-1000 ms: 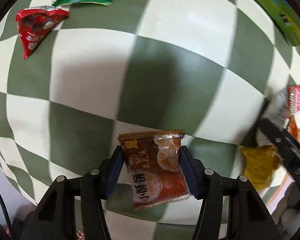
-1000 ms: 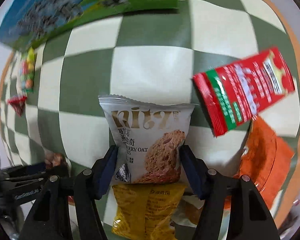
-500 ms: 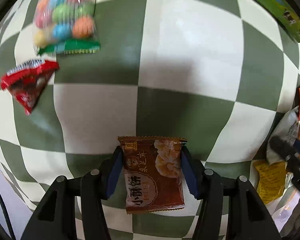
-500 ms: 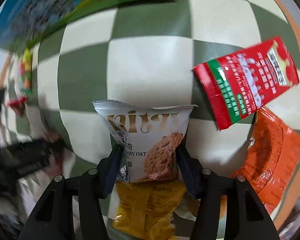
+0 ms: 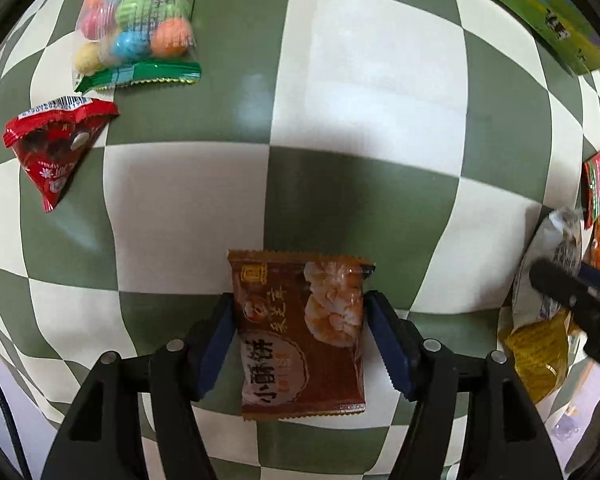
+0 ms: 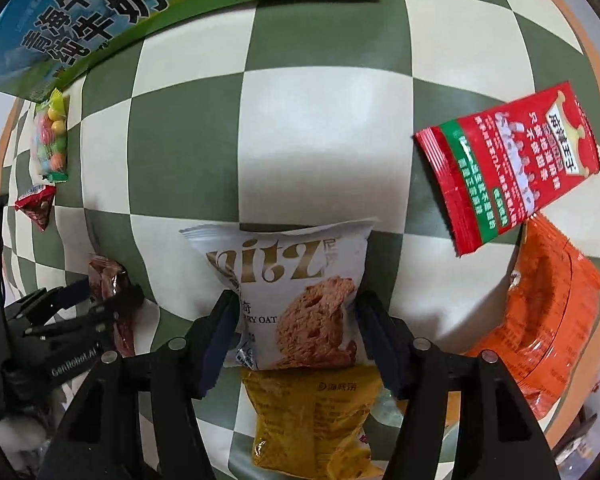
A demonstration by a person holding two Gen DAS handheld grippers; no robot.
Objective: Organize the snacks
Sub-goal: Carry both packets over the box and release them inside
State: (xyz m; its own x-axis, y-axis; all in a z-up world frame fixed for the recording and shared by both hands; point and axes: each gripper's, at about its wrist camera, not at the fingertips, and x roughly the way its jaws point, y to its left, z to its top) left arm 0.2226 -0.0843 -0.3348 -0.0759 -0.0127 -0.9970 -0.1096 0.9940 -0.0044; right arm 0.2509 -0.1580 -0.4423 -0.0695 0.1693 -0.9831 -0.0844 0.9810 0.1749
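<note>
1. Your left gripper (image 5: 300,336) points down at the checked cloth (image 5: 380,92) with the brown biscuit packet (image 5: 300,332) between its blue pads (image 5: 216,340); the jaws are opening, there's a sliver of gap on each side, and the packet looks to be lying flat on the cloth, so I'd call it let go

2. Over on your right gripper (image 6: 296,336), the white oat-cookie packet (image 6: 288,292) sits between the fingers, its lower edge overlapping the yellow packet (image 6: 312,416); these jaws are opening too, and the pads look to stand just clear of the wrapper

3. So the step in hand reads as a double set-down: brown packet placed left of the pile, white packet placed in the row with the yellow one

4. Around that, the red sachet (image 6: 508,168) lies at an angle, touching the orange packet (image 6: 548,320) at the cloth's right edge; far left, the candy bag (image 5: 136,28) and the red triangular packet (image 5: 56,148) lie close together, well apart from your grippers

5. Next move, as I judge it: lift both grippers straight up so neither pad drags a wrapper, then go for a stray, likely the tilted red sachet, which wants a pinch across its narrow width

6. The milk carton (image 6: 100,20) lies along the far edge; give it room
</note>
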